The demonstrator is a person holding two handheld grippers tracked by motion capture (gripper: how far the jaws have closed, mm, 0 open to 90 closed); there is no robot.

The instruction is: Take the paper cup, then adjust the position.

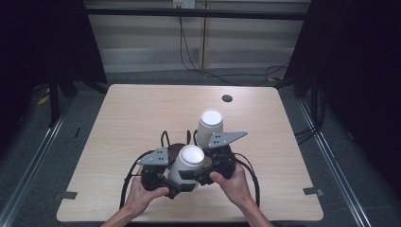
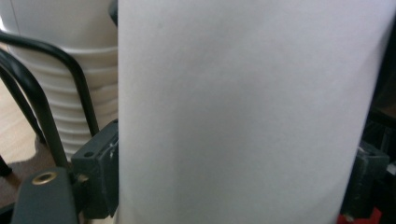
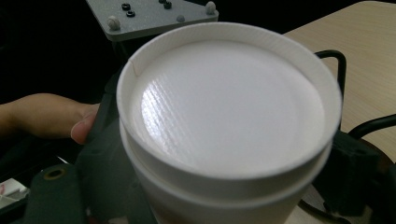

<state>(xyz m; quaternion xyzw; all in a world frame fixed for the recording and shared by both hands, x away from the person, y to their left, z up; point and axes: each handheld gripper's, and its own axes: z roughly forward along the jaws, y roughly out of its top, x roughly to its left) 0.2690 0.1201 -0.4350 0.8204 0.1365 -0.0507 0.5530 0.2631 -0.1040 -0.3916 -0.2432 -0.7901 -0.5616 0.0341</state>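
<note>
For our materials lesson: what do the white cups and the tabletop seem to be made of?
White cups: probably paper, matte walls, seam at the rim; the glossy base suggests a coating. Tabletop: likely wood-look laminate, pale grain, smooth low sheen.

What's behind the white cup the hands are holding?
Behind the near cup stands a second white stack of cups, bottom up on the table. Its lower part is hidden by the near cup and the right gripper.

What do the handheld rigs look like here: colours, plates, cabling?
Both are black-bodied tongs, left and right, each topped by a grey three-cornered plate with dark screws. Looping black cables trail from each. Forearms are bare, no sleeves visible.
</note>
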